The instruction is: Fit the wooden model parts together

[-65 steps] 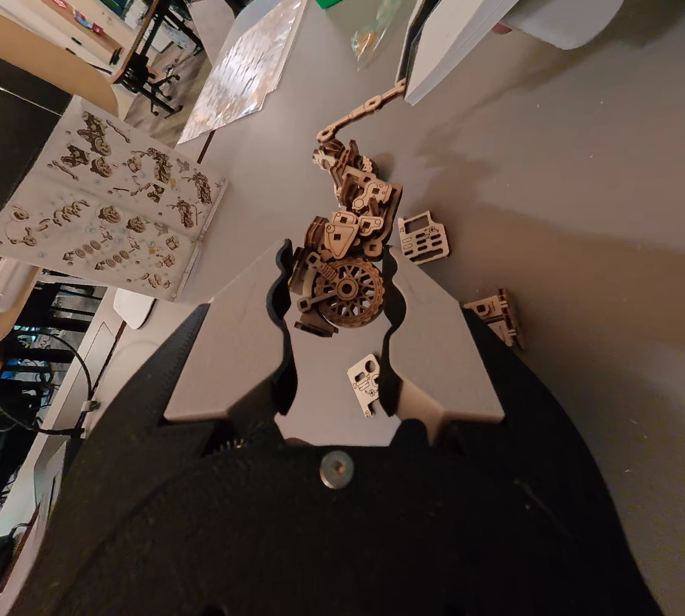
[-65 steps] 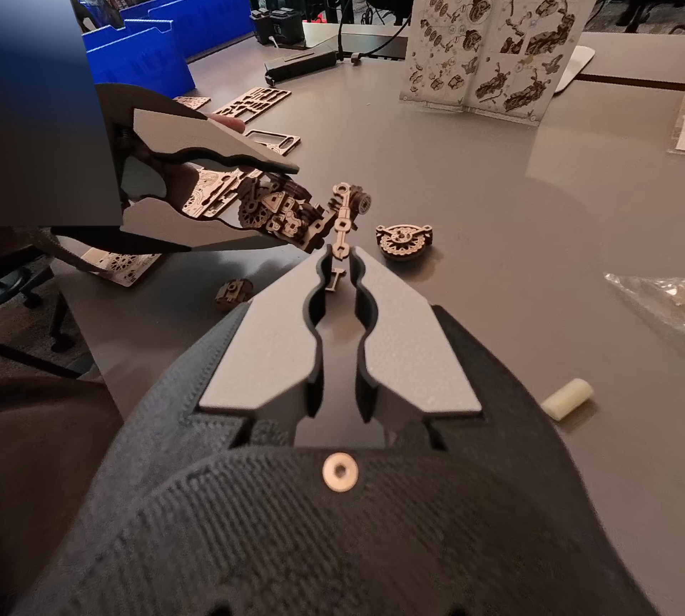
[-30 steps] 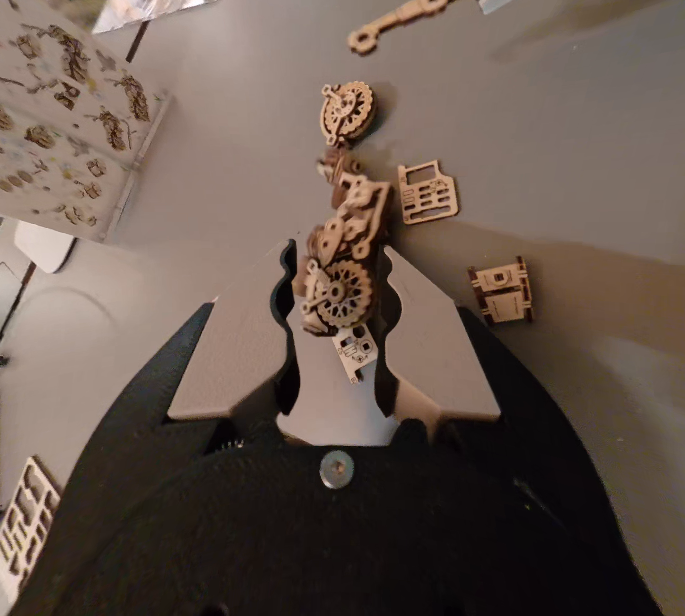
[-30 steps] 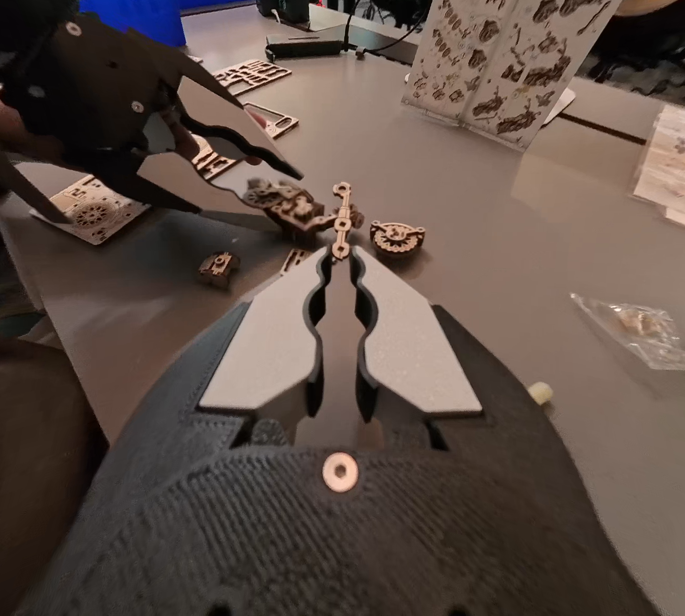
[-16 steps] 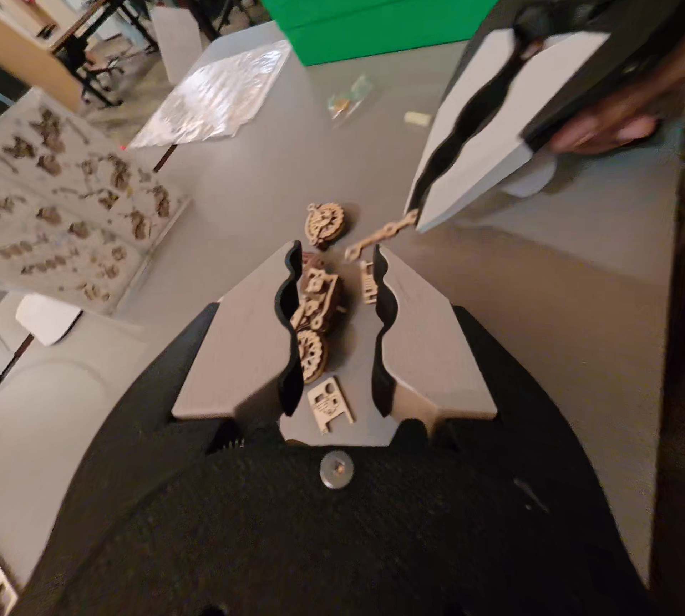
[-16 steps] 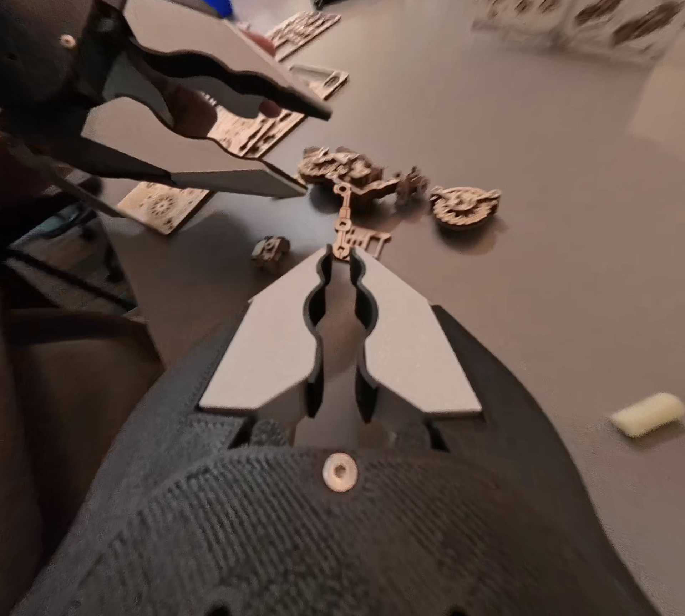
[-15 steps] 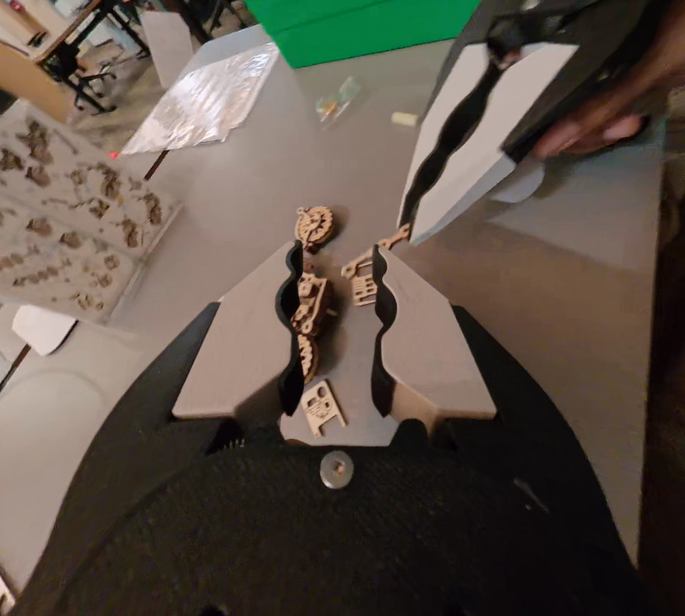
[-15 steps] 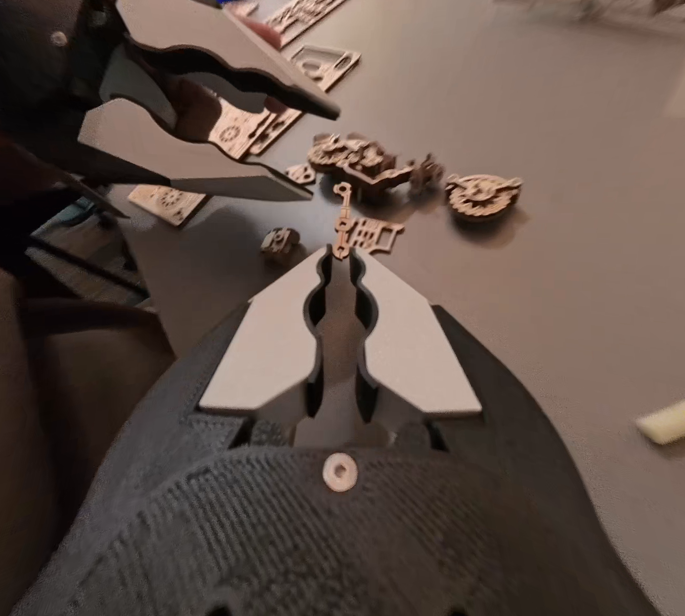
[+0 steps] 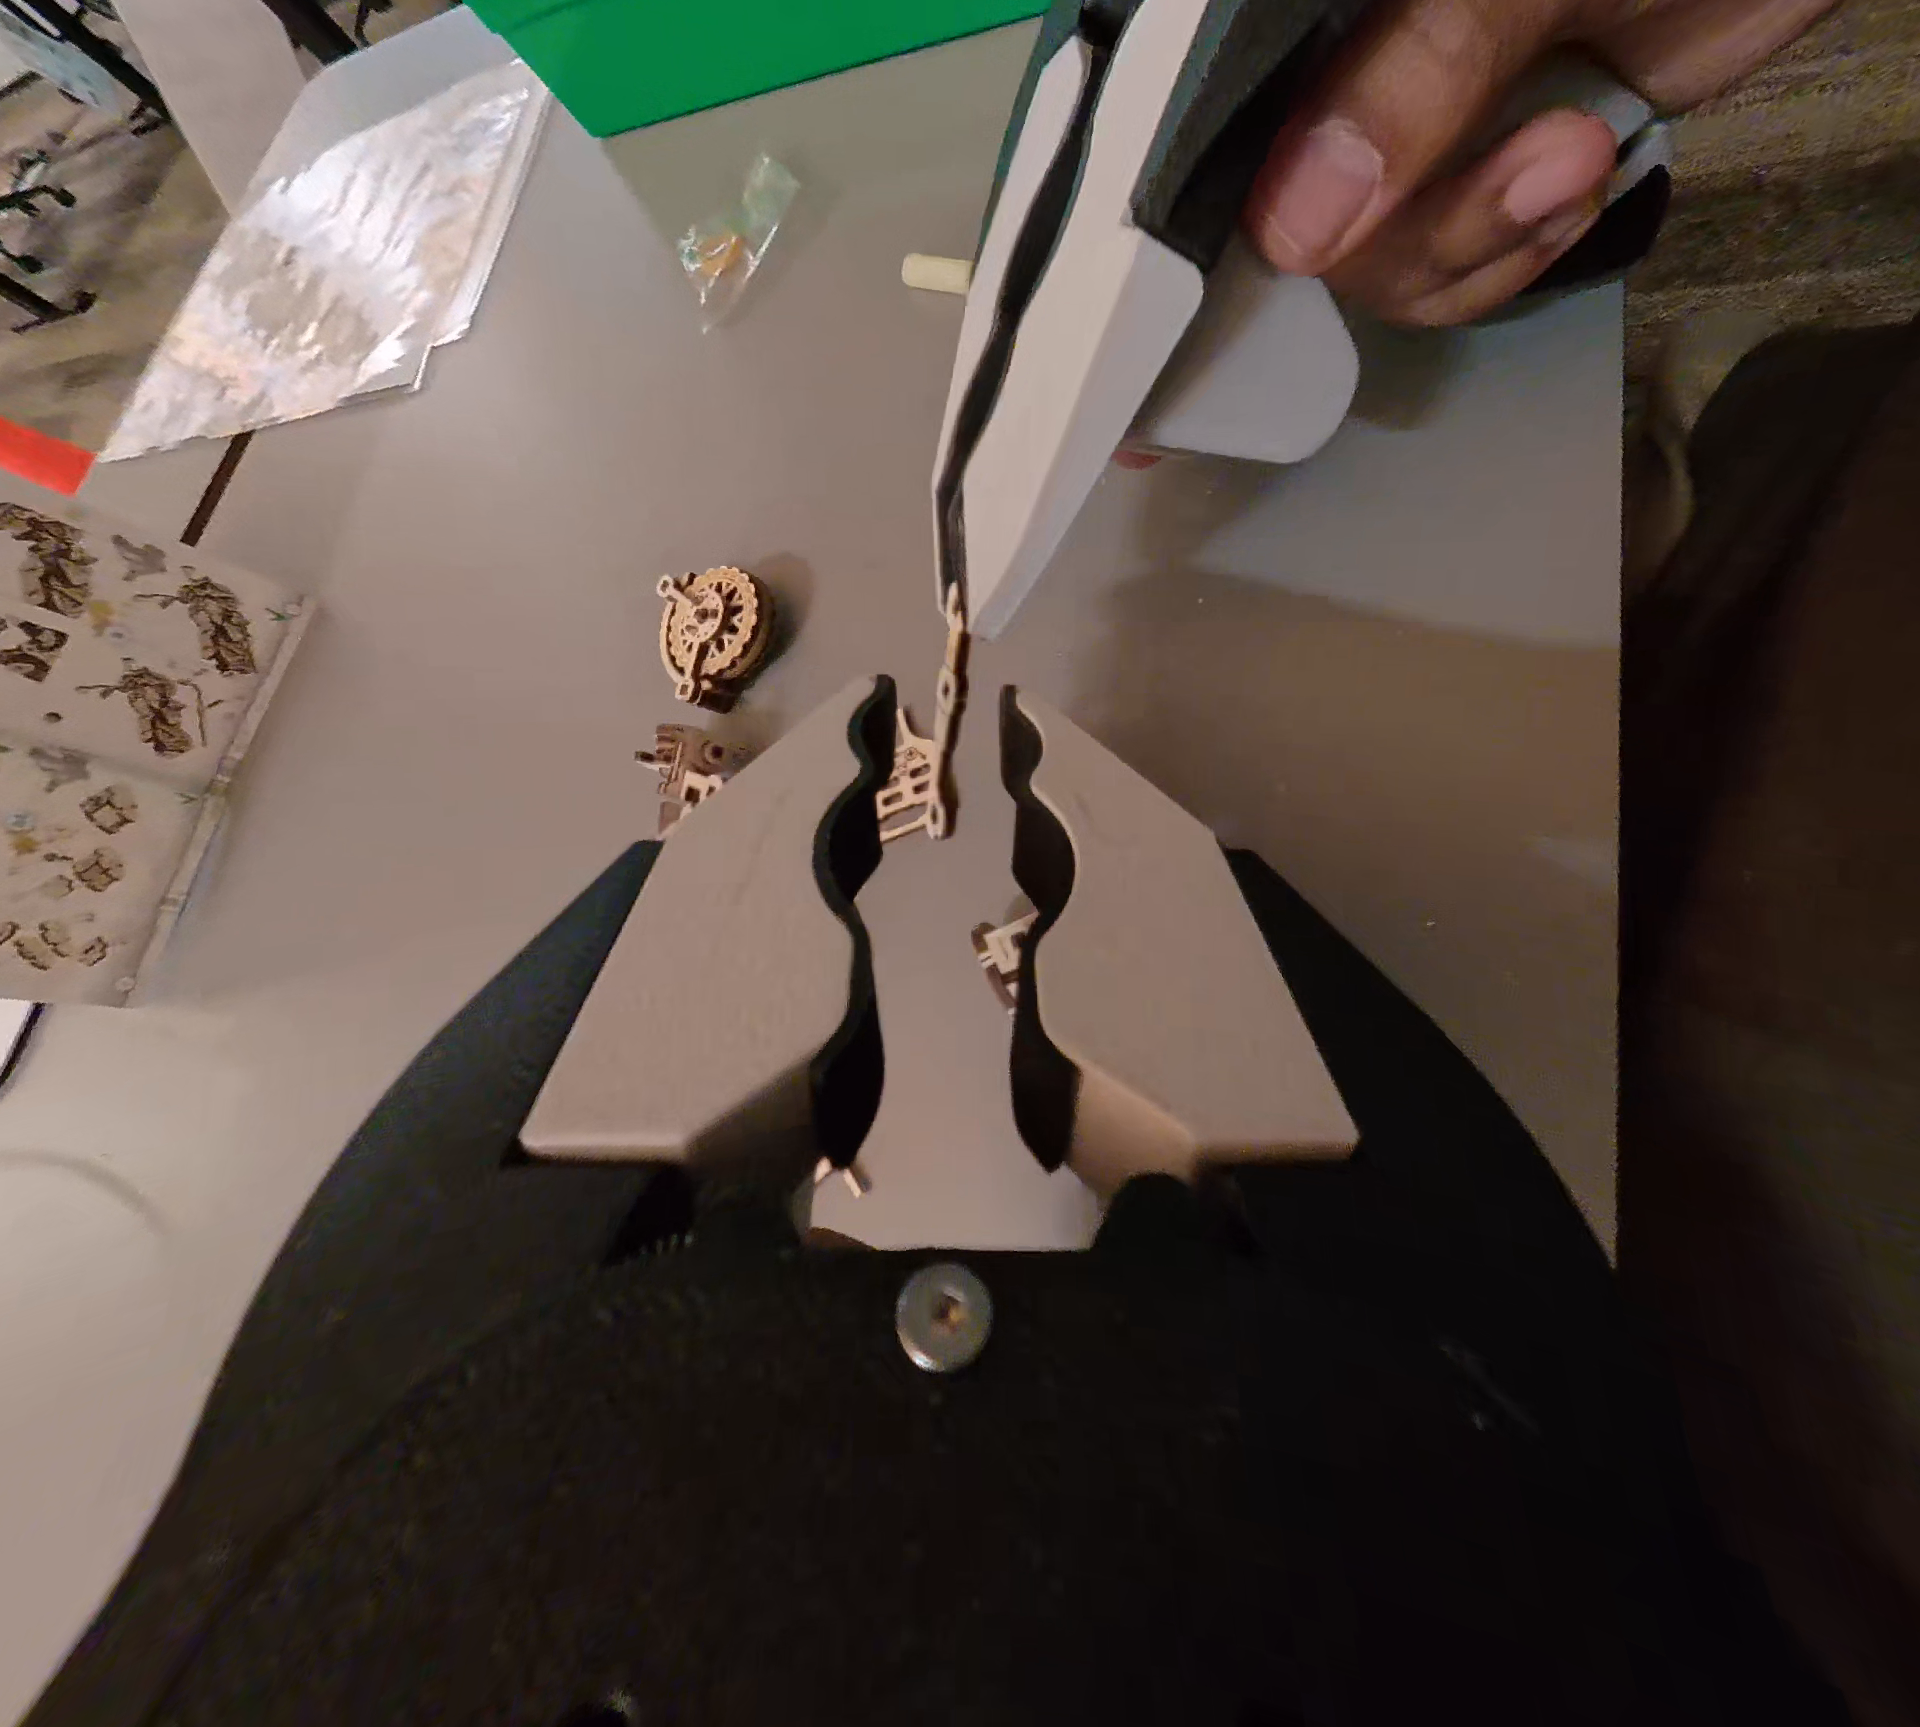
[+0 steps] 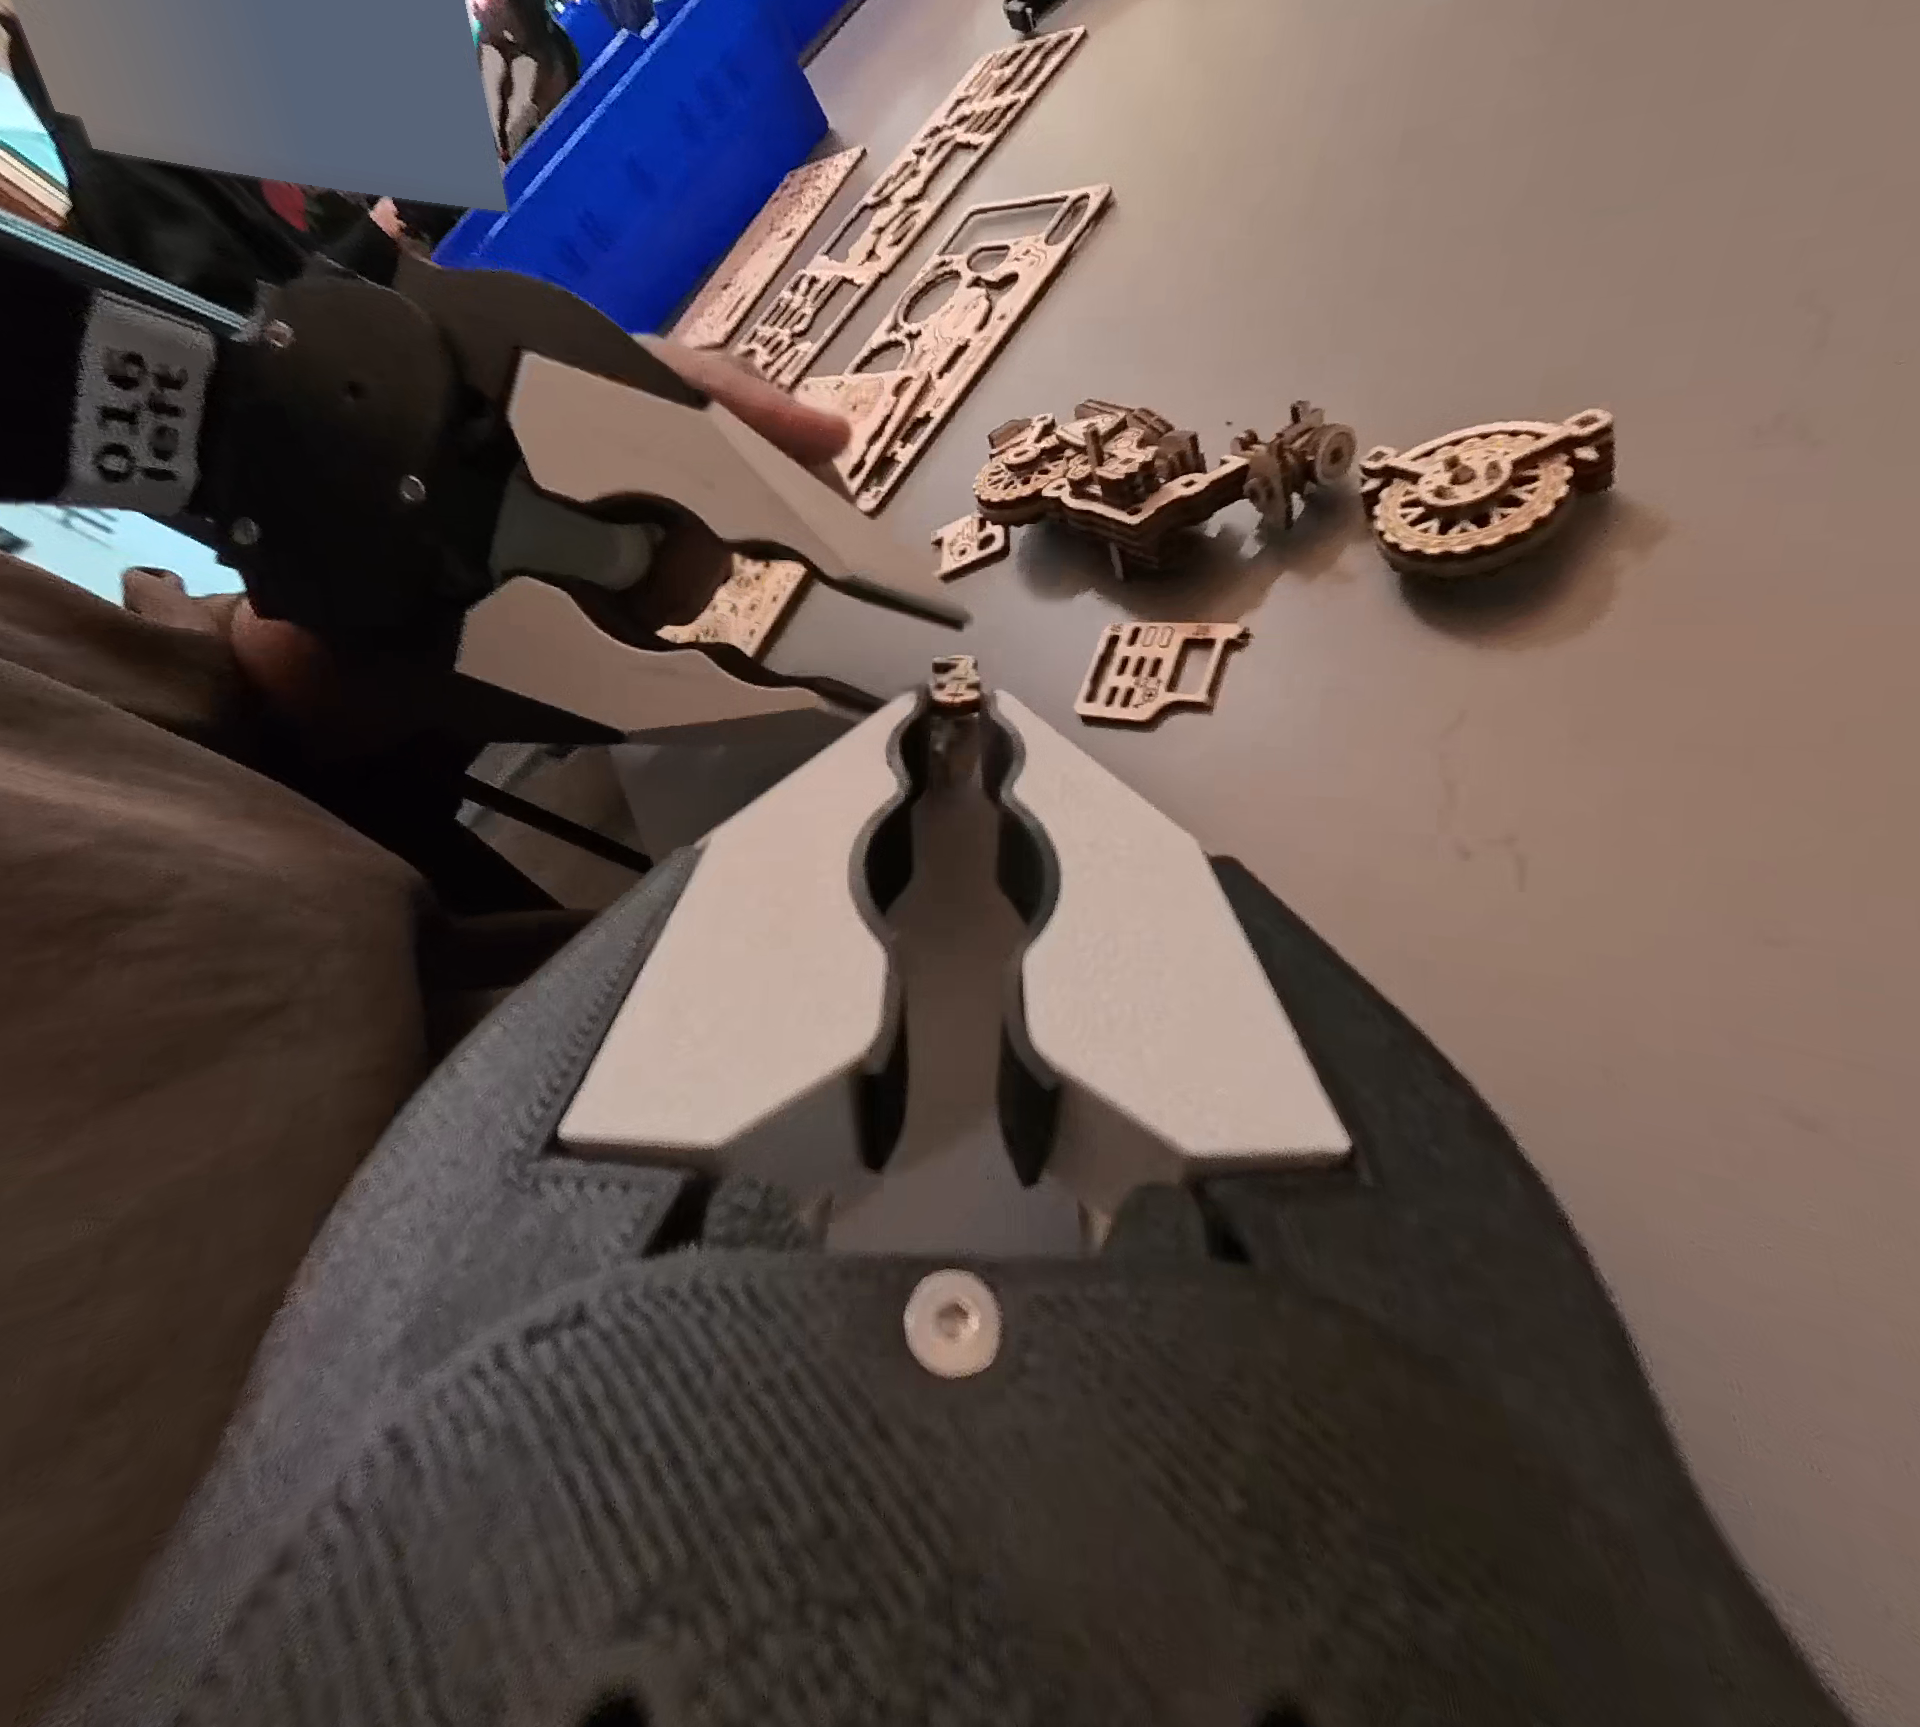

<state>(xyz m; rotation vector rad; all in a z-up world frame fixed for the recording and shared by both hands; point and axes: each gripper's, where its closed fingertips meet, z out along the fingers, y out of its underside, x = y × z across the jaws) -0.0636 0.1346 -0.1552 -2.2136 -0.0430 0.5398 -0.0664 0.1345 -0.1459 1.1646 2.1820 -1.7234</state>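
A small grey label with dark characters sits on the black body of the left gripper, and beside the wooden wheel lies an instruction sheet whose print is too small to read.

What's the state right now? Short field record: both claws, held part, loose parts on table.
left claw: open, empty, above table
right claw: shut on link strip
link strip: thin wooden chain piece, hanging from right claw tips
model body: on table, not held
wheel assembly: on table, beside model body
grille plate: flat on table
part sheets: far side, flat
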